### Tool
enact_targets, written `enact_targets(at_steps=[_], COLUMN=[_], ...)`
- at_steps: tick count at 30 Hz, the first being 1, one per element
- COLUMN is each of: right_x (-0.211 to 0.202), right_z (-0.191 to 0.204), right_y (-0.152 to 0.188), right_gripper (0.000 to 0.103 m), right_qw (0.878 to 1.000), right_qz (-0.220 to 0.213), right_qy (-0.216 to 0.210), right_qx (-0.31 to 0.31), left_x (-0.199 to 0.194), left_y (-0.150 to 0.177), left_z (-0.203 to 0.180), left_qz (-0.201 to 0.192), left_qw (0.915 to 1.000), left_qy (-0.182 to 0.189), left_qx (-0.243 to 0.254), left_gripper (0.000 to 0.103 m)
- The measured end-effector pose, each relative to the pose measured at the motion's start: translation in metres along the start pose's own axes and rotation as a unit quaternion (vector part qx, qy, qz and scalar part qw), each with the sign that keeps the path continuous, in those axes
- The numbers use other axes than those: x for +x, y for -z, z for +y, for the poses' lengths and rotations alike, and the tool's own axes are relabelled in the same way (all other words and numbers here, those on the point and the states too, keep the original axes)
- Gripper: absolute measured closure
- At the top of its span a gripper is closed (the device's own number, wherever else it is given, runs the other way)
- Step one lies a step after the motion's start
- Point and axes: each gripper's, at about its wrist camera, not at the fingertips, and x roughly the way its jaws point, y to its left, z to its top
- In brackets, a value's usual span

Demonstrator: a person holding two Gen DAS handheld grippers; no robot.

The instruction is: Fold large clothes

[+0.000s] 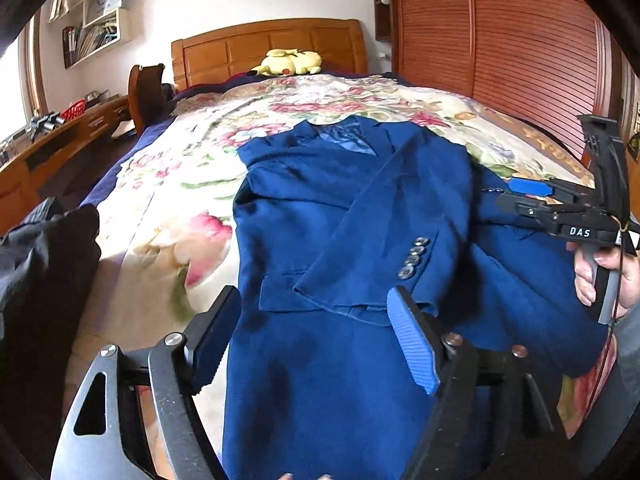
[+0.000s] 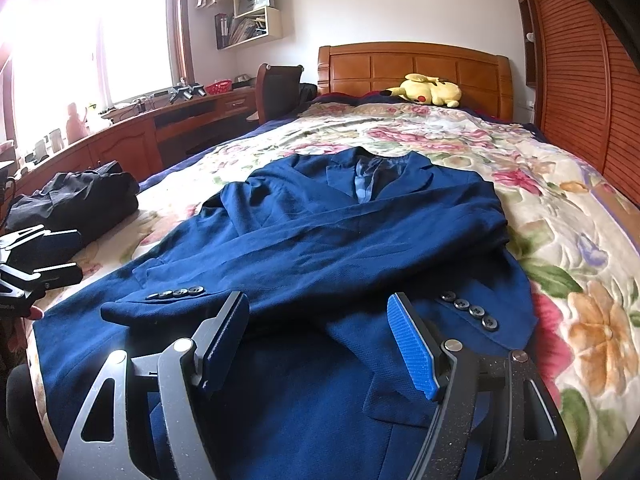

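Blue jacket (image 2: 304, 240) flat on floral bedspread (image 2: 560, 216), sleeves crossed.

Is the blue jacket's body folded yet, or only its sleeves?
Only sleeves: both lie crossed over the blue jacket, whose body is spread flat on the bed.

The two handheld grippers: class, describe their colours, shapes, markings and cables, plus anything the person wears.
Each gripper, left gripper and right gripper, has grey metal linkage arms with round rivets and flat black fingers; one ribbed pad is bright blue. The right gripper's body carries a white "DAS" label, and a thin dark cable hangs there. A grey sleeve shows.
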Motion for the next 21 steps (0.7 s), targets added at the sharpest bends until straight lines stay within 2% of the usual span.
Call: enact_targets(at_steps=[6,12,16,21], right_x=[-0.006,-0.032,-0.051,-0.071], right_z=[0.001,0.003,-0.001,-0.009], right_y=[0.000,0.007,0.026,0.056], right_gripper=[0.029,0.029,0.029,0.029], right_qw=[1.000,0.999,0.997,0.989], right_qz=[-0.001,-0.002,0.015,0.057], right_qy=[0.013,0.038,0.072,0.129], right_qx=[-0.006,-0.012,-0.018,-0.038], left_x=[0.000,-0.008,-0.014,-0.026], left_y=[0.011,0.023,0.032,0.046], left_z=[0.011,0.026,0.038,0.049], left_qz=[0.010,0.010,0.010,0.000], left_qw=[0.9998,0.9995,0.9992,0.9990], left_qy=[-0.008,-0.014,-0.014,-0.014], left_qx=[-0.017,-0.028,-0.036,-0.042], left_gripper=[0.027,0.027,0.027,0.027])
